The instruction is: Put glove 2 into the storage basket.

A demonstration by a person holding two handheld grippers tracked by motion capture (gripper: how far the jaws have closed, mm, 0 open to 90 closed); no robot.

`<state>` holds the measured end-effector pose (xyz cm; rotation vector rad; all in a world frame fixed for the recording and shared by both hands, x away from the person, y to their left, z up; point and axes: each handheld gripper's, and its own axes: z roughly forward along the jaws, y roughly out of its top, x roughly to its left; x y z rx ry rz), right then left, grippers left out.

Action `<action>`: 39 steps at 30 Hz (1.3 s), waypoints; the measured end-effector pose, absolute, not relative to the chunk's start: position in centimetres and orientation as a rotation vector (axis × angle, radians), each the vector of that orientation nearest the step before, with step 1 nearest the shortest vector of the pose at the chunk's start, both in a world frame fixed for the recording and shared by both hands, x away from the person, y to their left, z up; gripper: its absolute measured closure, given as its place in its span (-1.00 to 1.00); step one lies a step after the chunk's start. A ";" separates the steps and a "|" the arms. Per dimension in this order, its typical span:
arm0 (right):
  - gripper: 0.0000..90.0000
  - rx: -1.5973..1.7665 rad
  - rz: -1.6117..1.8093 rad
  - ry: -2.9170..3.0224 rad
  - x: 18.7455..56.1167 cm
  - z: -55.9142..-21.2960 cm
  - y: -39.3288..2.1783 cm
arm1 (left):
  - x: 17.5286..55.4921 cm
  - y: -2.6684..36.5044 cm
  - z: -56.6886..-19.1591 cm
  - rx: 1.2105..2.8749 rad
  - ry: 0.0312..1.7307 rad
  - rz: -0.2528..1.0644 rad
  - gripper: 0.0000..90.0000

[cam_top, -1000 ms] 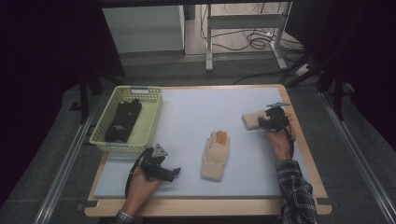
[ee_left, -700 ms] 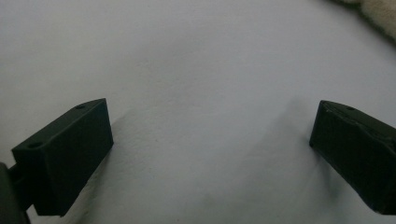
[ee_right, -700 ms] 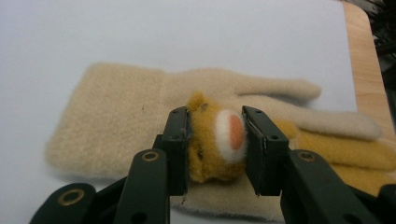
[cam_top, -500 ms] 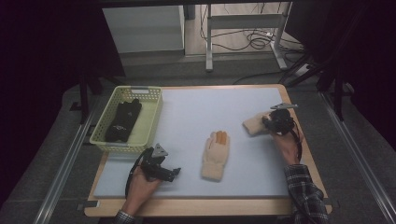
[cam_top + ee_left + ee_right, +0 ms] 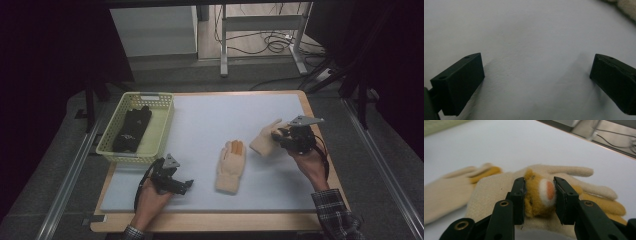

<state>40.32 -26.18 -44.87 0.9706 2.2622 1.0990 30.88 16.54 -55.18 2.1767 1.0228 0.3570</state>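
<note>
Nearest to me, I am resting my left gripper (image 5: 184, 186) low on the pale blue mat (image 5: 210, 125) at the front left, its jaws standing wide apart with nothing between them but bare mat, as the left gripper view shows.

A little farther out, the second cream glove (image 5: 231, 165) is lying flat mid-mat, fingers pointing away, orange showing at its fingertips.

To the right, I am gripping the other cream glove (image 5: 544, 195) with my right gripper (image 5: 539, 195). The jaws have just been closing and are now pinching a bunched fold of its ochre fuzzy patch between the pads, roughly a third open around that wad. In the high view this glove (image 5: 264, 140) is hanging from the gripper over the mat's right side.

I am judging it light, soft and floppy: it will droop and swing, not slip much, since the knit is grippy. Taking a thick fold near the cuff or palm seems safest; a single layer might pull free.

Farthest left, the yellow-green basket (image 5: 165, 107) is holding a dark folded pair of gloves (image 5: 132, 129).
</note>
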 end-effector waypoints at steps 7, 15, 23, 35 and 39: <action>0.39 0.767 1.221 2.375 37.6 -43.9 -24.0 | 30.9 16.5 -55.2 2.176 1.021 0.360 -1.00; 0.39 0.518 1.283 2.509 35.8 -44.3 -20.1 | 30.9 16.5 -55.2 2.175 1.025 0.357 -1.00; 0.39 0.335 1.283 2.611 35.7 -45.9 -16.4 | 30.9 16.5 -55.2 2.175 1.024 0.357 -1.00; -0.24 0.487 1.189 2.671 36.1 -49.9 -15.6 | 30.9 16.5 -55.2 2.176 1.023 0.357 -1.00; -0.32 0.541 1.213 2.625 35.6 -49.0 -16.3 | 30.9 16.5 -55.2 2.175 1.024 0.358 -1.00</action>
